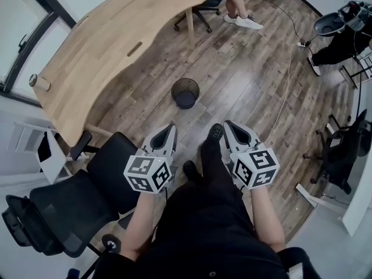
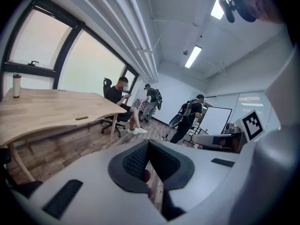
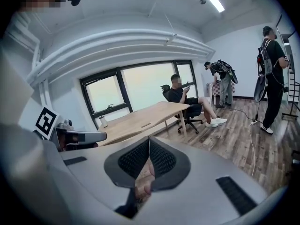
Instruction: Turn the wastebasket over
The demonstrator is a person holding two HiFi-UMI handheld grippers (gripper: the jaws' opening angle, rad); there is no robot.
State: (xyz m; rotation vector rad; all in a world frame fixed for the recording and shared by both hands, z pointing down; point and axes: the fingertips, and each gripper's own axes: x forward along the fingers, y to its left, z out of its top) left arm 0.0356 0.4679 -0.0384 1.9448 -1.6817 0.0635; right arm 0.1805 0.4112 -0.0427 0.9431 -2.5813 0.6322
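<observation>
Standing upright on the plank floor (image 1: 244,80), mouth up: the wastebasket (image 1: 185,93), dark mesh, round. It sits near the curved edge of the wooden table (image 1: 99,51), not touching it, and ahead of both claws, well apart from each.

Left claw (image 1: 169,129): held low in front of the person's body, pointing forward and somewhat down toward the floor. In the left gripper view the left claw (image 2: 148,146) has its dark ribbed pads meeting at the tips, with nothing between them.

Right claw (image 1: 228,127): level with the left one and close beside it, with the person's dark shoe between the two in the head view. In the right gripper view the right claw (image 3: 149,146) is likewise pressed together at the tips and empty.

Surroundings: a black office chair (image 1: 70,208) at the person's left, next to the table. A pale cylindrical cup (image 1: 39,82) stands at the table's left edge. A seated person (image 1: 235,4) is at the table's far end. A white cable (image 1: 285,92) runs across the floor at right.
</observation>
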